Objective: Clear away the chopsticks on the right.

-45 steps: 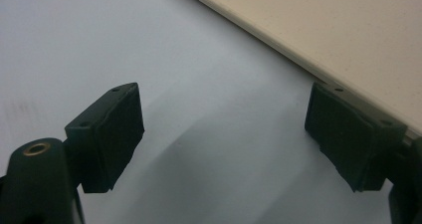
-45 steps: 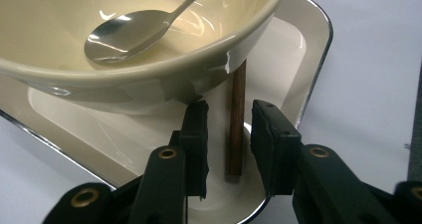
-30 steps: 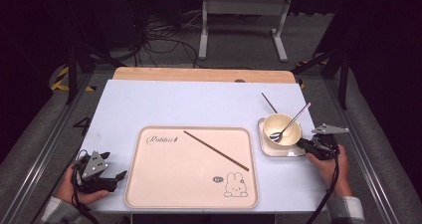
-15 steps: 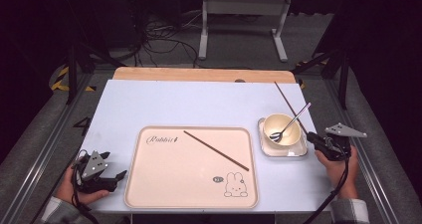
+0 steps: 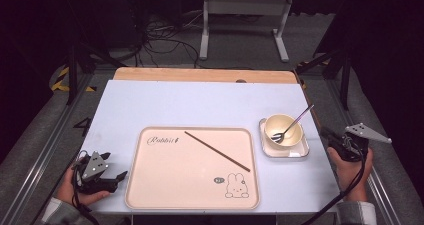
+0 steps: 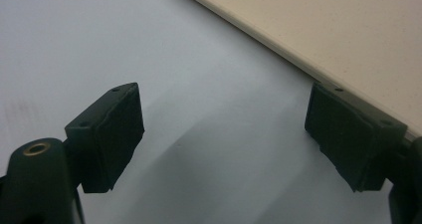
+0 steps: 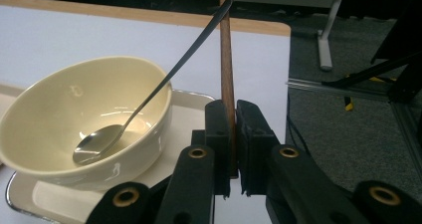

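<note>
Now the right gripper (image 7: 231, 149) pinches a chopstick (image 7: 226, 69) beside the bowl (image 7: 84, 119); next, probably, carry it to the tray (image 5: 150, 185), beside its mate (image 5: 217, 151). Left gripper (image 6: 224, 134) rests, jaws spread.

Both grippers black: left gripper (image 5: 119, 176) and right gripper (image 5: 327, 133) each topped with grey three-cornered plate, black cable trailing off each. Jaws carry flat black pads, small screw holes, brass-ringed pivot holes. Grey sleeves (image 5: 356, 212) at both wrists.
</note>
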`<action>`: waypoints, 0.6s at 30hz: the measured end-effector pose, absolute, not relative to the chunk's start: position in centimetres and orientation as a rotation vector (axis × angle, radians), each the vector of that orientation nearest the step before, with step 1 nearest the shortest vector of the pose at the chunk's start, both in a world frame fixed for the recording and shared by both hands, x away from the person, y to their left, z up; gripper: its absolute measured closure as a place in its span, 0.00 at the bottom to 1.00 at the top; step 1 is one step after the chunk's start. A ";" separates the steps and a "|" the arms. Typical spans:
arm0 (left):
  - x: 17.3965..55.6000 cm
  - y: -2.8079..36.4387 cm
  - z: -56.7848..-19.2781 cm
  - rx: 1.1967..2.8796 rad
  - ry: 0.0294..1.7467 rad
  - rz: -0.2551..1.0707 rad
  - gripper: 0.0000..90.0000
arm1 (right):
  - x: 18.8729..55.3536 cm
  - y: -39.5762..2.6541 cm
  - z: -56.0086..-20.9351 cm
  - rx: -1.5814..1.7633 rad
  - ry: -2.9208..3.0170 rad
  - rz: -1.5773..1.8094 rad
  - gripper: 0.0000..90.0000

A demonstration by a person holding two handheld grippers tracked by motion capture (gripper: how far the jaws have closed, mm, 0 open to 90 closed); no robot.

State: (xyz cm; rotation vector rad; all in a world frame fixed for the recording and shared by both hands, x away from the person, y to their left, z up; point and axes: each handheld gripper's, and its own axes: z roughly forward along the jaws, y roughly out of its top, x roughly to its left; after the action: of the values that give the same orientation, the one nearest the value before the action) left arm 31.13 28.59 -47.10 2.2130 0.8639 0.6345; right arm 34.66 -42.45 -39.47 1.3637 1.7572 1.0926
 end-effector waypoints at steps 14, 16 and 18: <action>31.2 28.6 -47.1 2.213 0.866 0.638 0.18 | 35.2 -42.8 -38.0 1.355 1.670 1.171 0.95; 31.1 28.6 -47.1 2.212 0.865 0.636 0.18 | 35.0 -42.5 -37.7 1.339 1.680 1.184 0.95; 31.1 28.7 -47.1 2.212 0.865 0.635 0.18 | 34.8 -42.3 -37.5 1.332 1.686 1.188 0.95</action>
State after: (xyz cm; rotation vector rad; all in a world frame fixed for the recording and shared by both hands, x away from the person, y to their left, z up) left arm 31.12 28.65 -47.07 2.2116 0.8653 0.6350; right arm 34.85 -42.31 -37.54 1.3321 1.6857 1.1876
